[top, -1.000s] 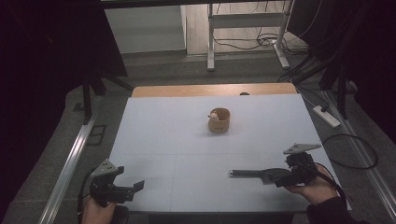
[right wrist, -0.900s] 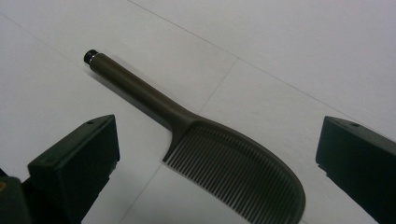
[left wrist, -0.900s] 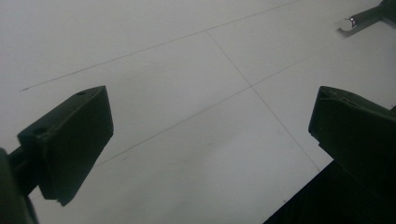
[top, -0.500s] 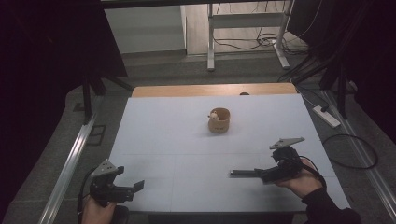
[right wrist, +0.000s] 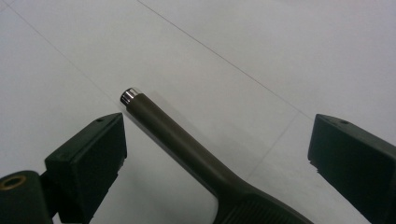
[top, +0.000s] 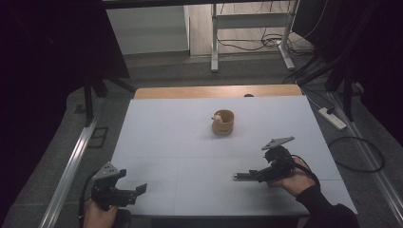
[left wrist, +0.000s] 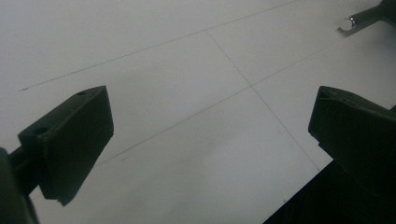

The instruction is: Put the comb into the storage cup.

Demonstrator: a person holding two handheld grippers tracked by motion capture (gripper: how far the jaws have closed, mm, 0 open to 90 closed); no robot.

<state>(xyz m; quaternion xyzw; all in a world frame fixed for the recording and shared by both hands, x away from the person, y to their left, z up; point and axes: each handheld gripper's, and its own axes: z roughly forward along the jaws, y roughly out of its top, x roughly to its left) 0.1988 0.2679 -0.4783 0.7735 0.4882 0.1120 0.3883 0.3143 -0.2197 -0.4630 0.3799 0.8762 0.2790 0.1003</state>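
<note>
High view overlooks table (top: 190, 142); gripper views skim it closely

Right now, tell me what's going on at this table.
A person works at a white table with a claw in each hand. The right claw hangs over a dark tool with a metal-tipped handle; its jaws have just been closing a little but stand wide either side of the handle, not gripping. The left claw waits open at the near left edge. A small brown cup stands mid-table, untouched.

Dark olive handle (right wrist: 187, 149), chrome-tipped, lying flat on white table (right wrist: 280, 56)
</note>
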